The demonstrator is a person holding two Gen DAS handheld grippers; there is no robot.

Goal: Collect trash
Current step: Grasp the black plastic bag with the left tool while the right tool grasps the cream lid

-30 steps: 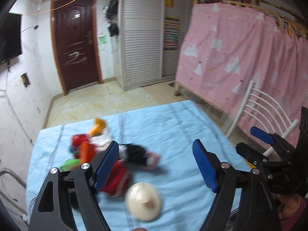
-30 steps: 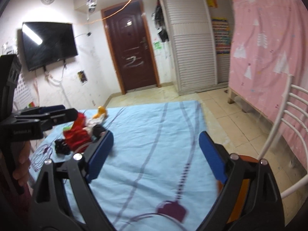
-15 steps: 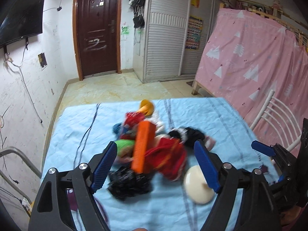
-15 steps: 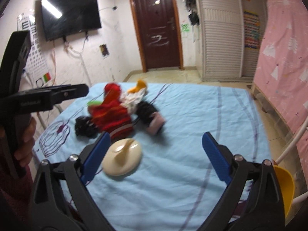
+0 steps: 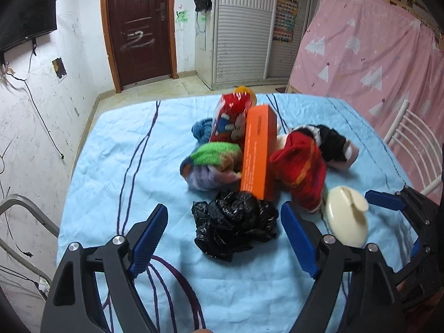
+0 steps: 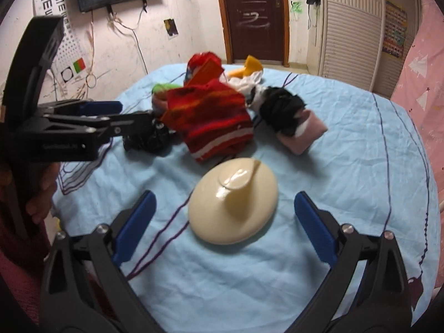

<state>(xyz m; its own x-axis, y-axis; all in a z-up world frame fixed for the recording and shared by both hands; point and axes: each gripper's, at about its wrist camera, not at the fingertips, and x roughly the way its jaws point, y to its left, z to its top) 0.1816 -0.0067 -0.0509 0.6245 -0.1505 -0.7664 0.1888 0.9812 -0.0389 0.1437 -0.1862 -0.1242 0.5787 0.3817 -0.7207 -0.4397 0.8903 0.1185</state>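
A pile of items lies on a blue cloth-covered table (image 5: 116,166). A crumpled black plastic bag (image 5: 236,222) sits nearest, between and just beyond my open left gripper's (image 5: 224,244) jaws. Behind it stand an orange box (image 5: 256,152), a red snack packet (image 5: 230,119), a green and purple sock bundle (image 5: 211,166), a red knit cloth (image 5: 299,169) and a black and pink sock (image 5: 335,147). A cream round lid (image 6: 234,208) lies between my open right gripper's (image 6: 222,222) jaws; it also shows in the left wrist view (image 5: 347,219).
A yellow object (image 6: 251,65) lies at the pile's far side. A white metal chair (image 5: 410,136) stands by the table's right edge, with a pink curtain (image 5: 360,50) behind. A door and wardrobe are at the back. The left gripper body (image 6: 69,130) shows at the right view's left.
Both grippers swung toward the pile and came closer. The black bag now sits between the left jaws and the cream lid between the right jaws. Both stayed open.
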